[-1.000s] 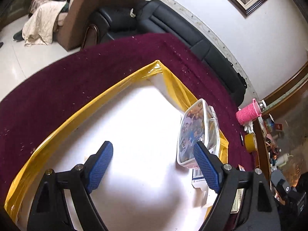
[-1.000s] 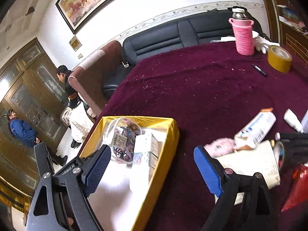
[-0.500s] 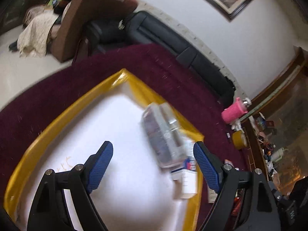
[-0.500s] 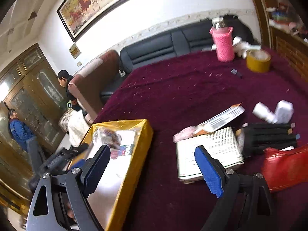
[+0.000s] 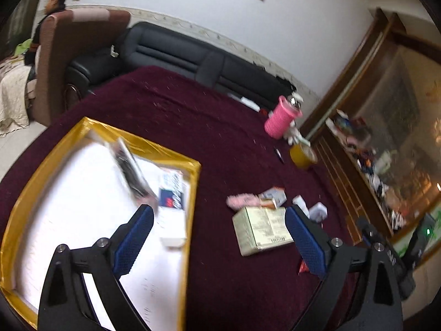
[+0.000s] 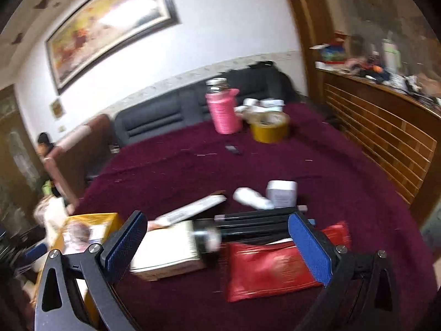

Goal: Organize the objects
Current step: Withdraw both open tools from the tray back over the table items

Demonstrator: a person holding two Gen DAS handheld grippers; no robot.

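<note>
A yellow-rimmed box [image 5: 193, 182] with a white floor holds a clear patterned pouch [image 5: 132, 171] and a white-and-blue carton [image 5: 172, 207]. My left gripper [image 5: 219, 237] is open and empty above the box's right rim. To its right on the maroon cloth lie a beige book-like box [image 5: 261, 230], a pink packet [image 5: 239, 201] and a small carton [image 5: 273, 197]. My right gripper [image 6: 219, 248] is open and empty above the beige box [image 6: 168, 251], a red packet [image 6: 273, 267], black sticks [image 6: 256, 220] and a white tube [image 6: 252, 197].
A pink-sleeved bottle [image 6: 223, 110], a yellow tape roll [image 6: 270, 128] and a dark pen [image 6: 233, 149] stand far back on the table. A black sofa [image 5: 193, 58] lies behind, a wooden cabinet [image 6: 386, 127] to the right. A person [image 5: 52, 2] sits at the left.
Both grippers have swung to the right, away from the yellow box and toward the loose objects on the cloth. Both stay open and empty.
</note>
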